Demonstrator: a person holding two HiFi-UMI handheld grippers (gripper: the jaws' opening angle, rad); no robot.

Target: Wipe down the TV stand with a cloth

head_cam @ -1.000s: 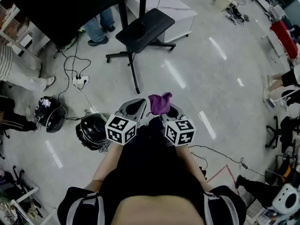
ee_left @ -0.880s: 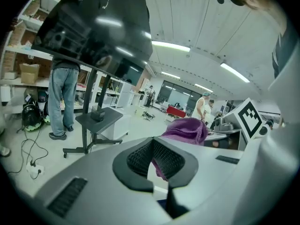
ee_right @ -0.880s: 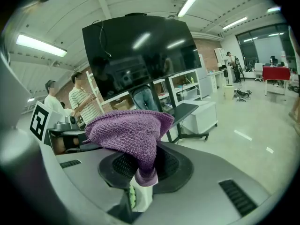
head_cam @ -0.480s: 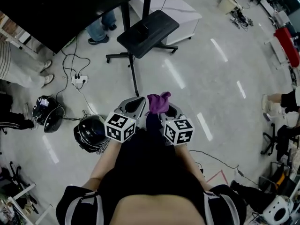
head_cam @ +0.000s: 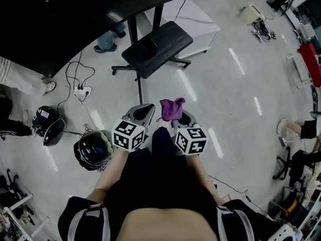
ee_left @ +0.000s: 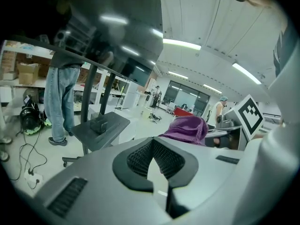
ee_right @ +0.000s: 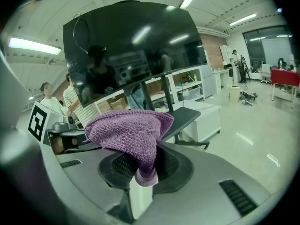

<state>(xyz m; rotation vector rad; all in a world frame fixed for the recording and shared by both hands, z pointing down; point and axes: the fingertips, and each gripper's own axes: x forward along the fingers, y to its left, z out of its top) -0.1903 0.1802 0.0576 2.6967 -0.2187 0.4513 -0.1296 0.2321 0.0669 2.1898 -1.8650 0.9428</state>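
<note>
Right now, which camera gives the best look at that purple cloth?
The right gripper view: the purple cloth fills its centre, pinched in the right tool, weave visible. The head view shows only a small purple bundle from above. The left gripper view catches its side, lower part hidden behind the left tool.

Lower tip of purple cloth [ee_right: 127,134] hidden btwn closed jaws of right gripper [ee_right: 142,184]. TV screen [head_cam: 50,19] cut off at head view's top & left edges. Bystander's legs [head_cam: 22,84] cropped at left edge.
</note>
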